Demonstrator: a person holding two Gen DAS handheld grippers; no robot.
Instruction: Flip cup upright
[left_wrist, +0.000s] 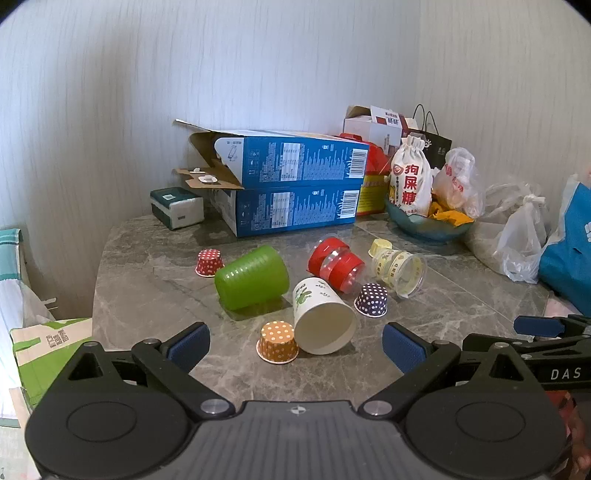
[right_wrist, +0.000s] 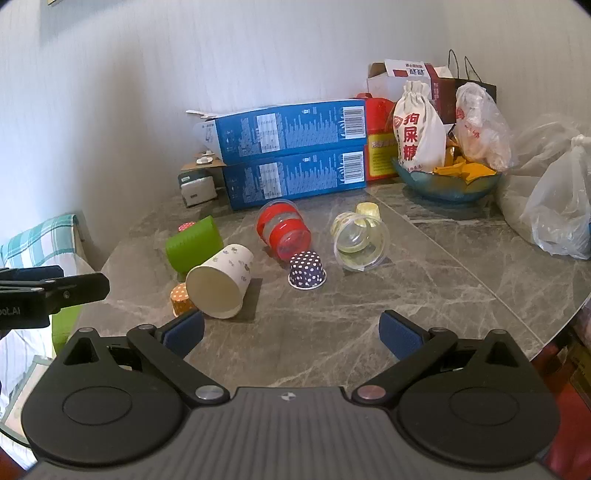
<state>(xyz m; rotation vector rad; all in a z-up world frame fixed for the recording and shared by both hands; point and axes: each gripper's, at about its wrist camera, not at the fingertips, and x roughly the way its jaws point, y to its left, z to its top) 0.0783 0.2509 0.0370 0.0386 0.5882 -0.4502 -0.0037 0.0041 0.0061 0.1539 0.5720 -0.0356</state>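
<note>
Several cups lie on their sides on the grey marble table (left_wrist: 236, 369): a green plastic cup (left_wrist: 253, 282) (right_wrist: 194, 245), a white paper cup (left_wrist: 321, 319) (right_wrist: 221, 280) with its mouth toward me, a red-banded clear cup (left_wrist: 334, 266) (right_wrist: 284, 232) and a yellow-banded clear cup (left_wrist: 400, 269) (right_wrist: 358, 240). Small dotted paper cups stand mouth down: orange (left_wrist: 277, 341) (right_wrist: 181, 298), purple (left_wrist: 372, 300) (right_wrist: 307, 269), red (left_wrist: 209, 262). My left gripper (left_wrist: 295, 347) is open and empty, just in front of the white cup. My right gripper (right_wrist: 291, 332) is open and empty, nearer than the purple cup.
Two stacked blue boxes (left_wrist: 295, 184) (right_wrist: 291, 155) stand at the back by the wall. A blue bowl (left_wrist: 428, 225) (right_wrist: 447, 184) with a cloth bag and plastic bags (right_wrist: 557, 214) crowd the back right. A tissue pack (left_wrist: 177, 206) sits back left. The table edge curves at left and right.
</note>
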